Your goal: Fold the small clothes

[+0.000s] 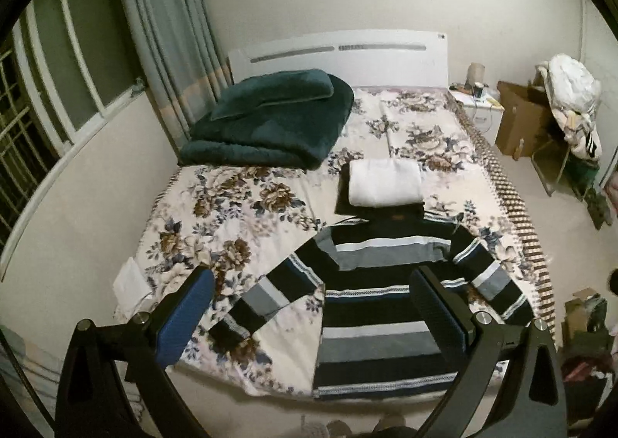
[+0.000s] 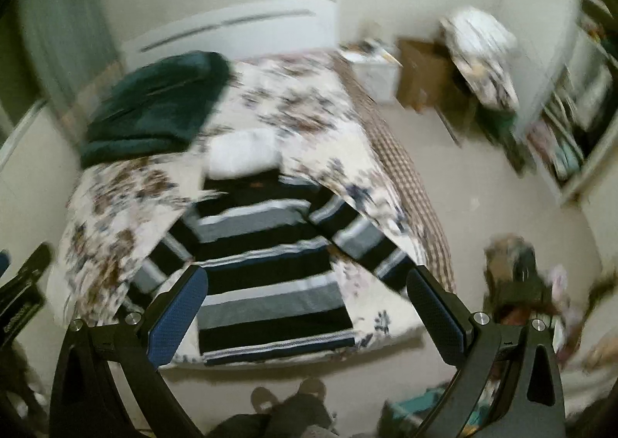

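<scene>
Striped sweater [image 1: 370, 295] lies flat on the near end of the bed [image 1: 239, 214], hem at the bed's near edge, collar pointing to the headboard, both sleeves angled out and down. Body looks smooth, no big bunching

Left gripper [image 1: 313, 306] hangs above the sweater's lower body, jaws spread wide, nothing held. Right gripper [image 2: 307, 306] same: jaws apart, empty, over the hem area. Right view is blurred, so fine detail there is unreliable

Handling guess: knit, soft, limp, moderately light. Won't hold shape, will sag and drag between pinch points. Knit on cotton sheet probably grips a bit, so lifting beats sliding. Not fragile

Where to grab: sleeves first. Left sleeve [image 1: 266, 295] by the cuff or mid-sleeve, fold across the chest; right sleeve [image 2: 359, 241] likewise. Pinch through one layer only at the edge, else the body comes up too. Then take the hem corners with both grippers and carry toward the collar

Folded white cloth on a dark one [image 1: 382, 183] sits just beyond the collar, likely the finished stack
</scene>
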Motion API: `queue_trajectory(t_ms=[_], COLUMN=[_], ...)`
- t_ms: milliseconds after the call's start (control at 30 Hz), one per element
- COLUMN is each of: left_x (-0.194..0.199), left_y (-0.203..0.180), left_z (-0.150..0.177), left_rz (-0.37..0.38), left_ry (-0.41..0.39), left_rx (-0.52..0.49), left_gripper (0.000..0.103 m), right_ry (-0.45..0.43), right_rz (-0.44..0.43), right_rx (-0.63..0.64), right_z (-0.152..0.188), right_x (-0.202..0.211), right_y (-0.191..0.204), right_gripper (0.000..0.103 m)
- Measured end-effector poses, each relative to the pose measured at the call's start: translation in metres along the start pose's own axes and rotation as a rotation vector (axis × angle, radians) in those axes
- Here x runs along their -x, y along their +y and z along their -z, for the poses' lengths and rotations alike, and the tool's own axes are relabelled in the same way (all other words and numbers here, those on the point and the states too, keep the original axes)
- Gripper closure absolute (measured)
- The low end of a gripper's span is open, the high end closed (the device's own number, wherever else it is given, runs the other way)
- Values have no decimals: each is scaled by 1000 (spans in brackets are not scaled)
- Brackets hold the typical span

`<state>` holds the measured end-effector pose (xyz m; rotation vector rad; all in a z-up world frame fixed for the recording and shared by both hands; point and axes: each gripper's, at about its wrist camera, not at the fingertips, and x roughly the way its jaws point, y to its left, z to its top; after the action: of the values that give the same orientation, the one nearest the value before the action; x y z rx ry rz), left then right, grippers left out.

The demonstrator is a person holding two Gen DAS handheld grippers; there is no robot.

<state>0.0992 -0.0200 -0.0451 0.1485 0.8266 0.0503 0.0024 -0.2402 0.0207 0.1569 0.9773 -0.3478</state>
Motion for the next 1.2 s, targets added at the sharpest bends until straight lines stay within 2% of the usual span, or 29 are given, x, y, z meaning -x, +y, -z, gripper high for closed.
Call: queue_trajectory(t_ms=[100,233,333,433,533,633,767,933,1067,1100,1133,1167,1200], left_x=[-61,-139,-196,-258,-313,-365,-427,-472,-485,-487,-488,-487,-487], left_y=[-16,-46,-71,-97,-116,-127,-139,-153,-156,-155,-154,-153,-150], left_z=[13,29,43,64,87,113,149,178,190,191,192,192,192], left_rz=[-6,-29,-67,-87,-111,-127,-148,-148,-144,-140,-134,-129,-126], left_ry=[54,142,216,282,355,408,486,535,538,538,535,531,525], left_rx=[-14,-16,-25,-27,-40,-19,5,-7,-35,-38,-39,-39,-40], left_gripper=[0,0,0,0,0,0,0,0,0,0,0,0,0], right_ry=[59,180,265,351,434,478,492,432,359,340,335,328,327], right_rz=[53,134,151,153,173,173,197,96,173,188,200,198,184], right_rx=[-123,-261,-375,-505,-655,-784,-912,-1074,-1083,-1081,-1072,-1057,-1040], right_z=[4,18,39,68,110,151,196,227,225,223,221,217,215], right_x=[-63,-164,-252,-335,-416,-487,-545,-594,-604,-604,-601,-600,-602], right_y=[-50,-123,-186,-251,-309,-353,-393,-414,-410,-408,-404,-401,-397], right_gripper=[0,0,0,0,0,1,2,5,5,13,26,31,41])
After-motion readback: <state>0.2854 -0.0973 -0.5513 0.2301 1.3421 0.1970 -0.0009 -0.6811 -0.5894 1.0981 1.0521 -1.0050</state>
